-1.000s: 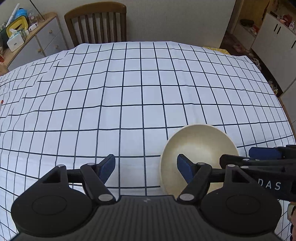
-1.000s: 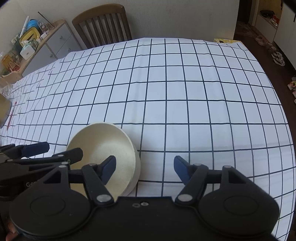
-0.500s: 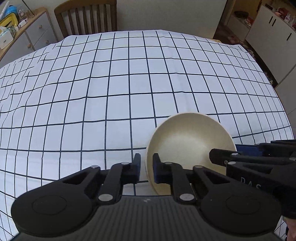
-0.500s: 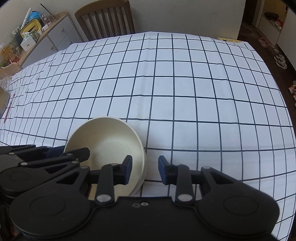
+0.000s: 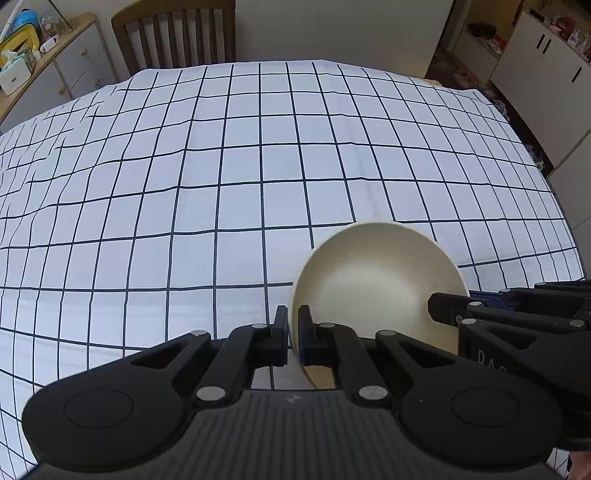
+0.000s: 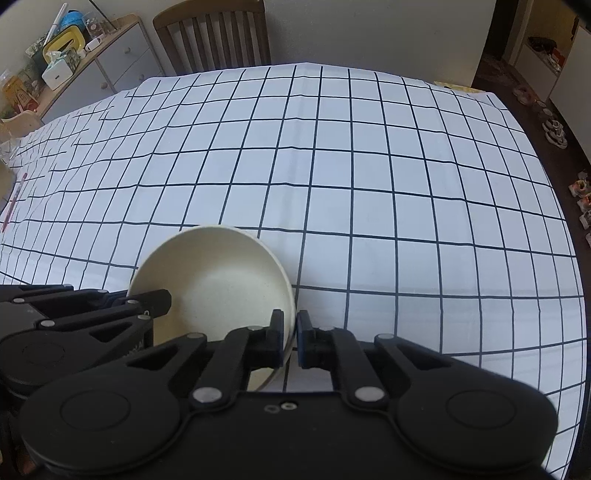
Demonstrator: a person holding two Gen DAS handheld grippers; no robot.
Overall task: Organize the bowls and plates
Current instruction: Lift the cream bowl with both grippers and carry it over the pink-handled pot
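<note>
A cream bowl (image 5: 373,280) sits at the near edge of the checked tablecloth (image 5: 240,166); it also shows in the right wrist view (image 6: 218,280). My left gripper (image 5: 292,328) is shut on the bowl's left rim, one finger inside and one outside. My right gripper (image 6: 290,332) is shut on the bowl's right rim in the same way. Each gripper shows in the other's view, the right gripper (image 5: 517,317) at the bowl's right side and the left gripper (image 6: 85,314) at its left side. The bowl looks empty.
A wooden chair (image 5: 177,33) stands at the table's far side. A sideboard (image 5: 48,62) with clutter is at the far left. White cabinets (image 5: 546,74) stand at the right. A tan object's edge (image 6: 5,181) shows at the far left of the table.
Both grippers went from wide open beside the bowl to shut on its opposite rims. The bowl now looks slightly nearer and larger in both views.
</note>
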